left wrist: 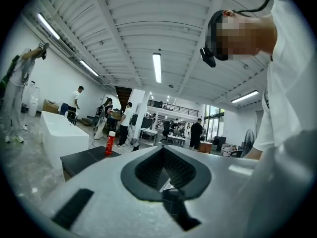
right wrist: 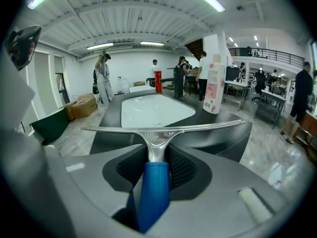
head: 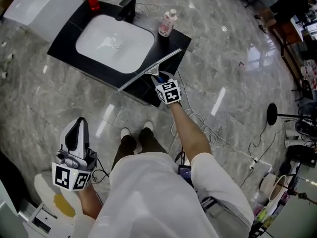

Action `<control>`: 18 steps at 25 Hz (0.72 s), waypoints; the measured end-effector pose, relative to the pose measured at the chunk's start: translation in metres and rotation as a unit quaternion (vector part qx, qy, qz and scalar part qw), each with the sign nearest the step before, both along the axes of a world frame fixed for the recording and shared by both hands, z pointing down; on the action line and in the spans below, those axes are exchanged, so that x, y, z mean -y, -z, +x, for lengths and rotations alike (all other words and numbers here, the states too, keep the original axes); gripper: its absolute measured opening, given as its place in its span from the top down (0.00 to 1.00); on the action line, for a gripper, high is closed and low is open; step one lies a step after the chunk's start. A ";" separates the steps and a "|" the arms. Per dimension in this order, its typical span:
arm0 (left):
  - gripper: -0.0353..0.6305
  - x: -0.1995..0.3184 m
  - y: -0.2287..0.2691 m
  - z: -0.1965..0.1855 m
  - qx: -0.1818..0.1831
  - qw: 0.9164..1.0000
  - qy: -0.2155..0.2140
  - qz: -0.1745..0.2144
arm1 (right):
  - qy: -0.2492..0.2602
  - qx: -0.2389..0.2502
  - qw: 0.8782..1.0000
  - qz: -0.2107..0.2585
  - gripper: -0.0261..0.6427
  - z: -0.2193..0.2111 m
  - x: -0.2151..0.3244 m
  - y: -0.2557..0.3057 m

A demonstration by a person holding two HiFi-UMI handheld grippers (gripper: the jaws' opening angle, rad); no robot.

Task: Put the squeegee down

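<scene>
1. Head view: the right gripper holds the squeegee, which slants over the front right corner of the black counter. Whether it touches the counter is unclear. The left gripper hangs low, well apart from the counter.
2. Left gripper view: the left gripper has its 2 jaws together, with nothing between them.
3. Right gripper view: the right gripper clamps the squeegee by its blue handle, and the blade lies crosswise before the counter's near edge.
</scene>
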State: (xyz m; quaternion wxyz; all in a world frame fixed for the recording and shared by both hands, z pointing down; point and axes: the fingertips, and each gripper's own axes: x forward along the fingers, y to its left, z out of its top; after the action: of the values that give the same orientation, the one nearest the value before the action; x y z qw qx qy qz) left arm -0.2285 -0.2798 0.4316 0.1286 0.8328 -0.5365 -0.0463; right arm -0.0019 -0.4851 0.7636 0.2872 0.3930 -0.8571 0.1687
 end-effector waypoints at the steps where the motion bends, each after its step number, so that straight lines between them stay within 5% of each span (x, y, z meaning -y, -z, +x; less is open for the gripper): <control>1: 0.94 0.001 0.000 0.000 0.001 1.000 0.002 0.000 | -0.001 -0.008 1.000 -0.009 0.75 0.000 0.002 -0.007; 14: 0.94 0.013 0.001 0.016 0.006 1.000 -0.009 0.003 | -0.017 -0.047 0.998 -0.046 0.75 0.002 0.010 -0.032; 18: 0.94 0.012 0.004 0.016 0.006 1.000 -0.010 0.008 | -0.030 -0.043 0.997 -0.048 0.66 0.009 0.008 -0.026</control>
State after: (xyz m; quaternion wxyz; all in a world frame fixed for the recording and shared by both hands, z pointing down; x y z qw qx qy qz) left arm -0.2125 -0.2918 0.4276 0.1189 0.8394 -0.5284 -0.0445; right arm 0.0072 -0.4935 0.7899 0.3369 0.4109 -0.8228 0.2017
